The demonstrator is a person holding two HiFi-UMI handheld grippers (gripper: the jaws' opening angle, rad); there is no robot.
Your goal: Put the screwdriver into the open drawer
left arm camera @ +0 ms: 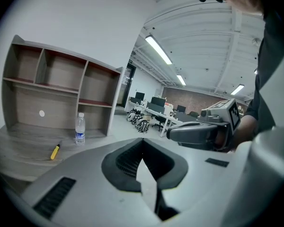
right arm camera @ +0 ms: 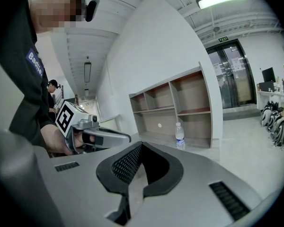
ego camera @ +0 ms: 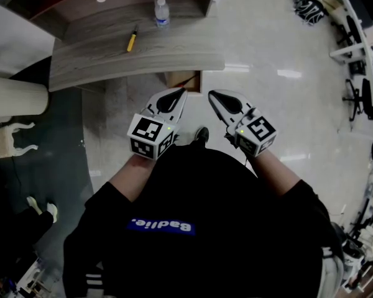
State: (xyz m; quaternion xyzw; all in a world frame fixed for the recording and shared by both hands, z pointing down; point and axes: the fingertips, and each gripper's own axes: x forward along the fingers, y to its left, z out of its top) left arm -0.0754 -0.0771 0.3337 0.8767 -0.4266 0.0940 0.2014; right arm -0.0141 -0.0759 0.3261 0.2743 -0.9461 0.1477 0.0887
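A grey wooden desk carries a yellow-handled screwdriver lying flat and, near it, an upright water bottle

Pale glossy floor, grey wooden desk with shelf unit, white wall, ceiling strip lights

Yellow-handled screwdriver at eleven o'clock on the grey wood-grain desk; clear water bottle with blue label at twelve.
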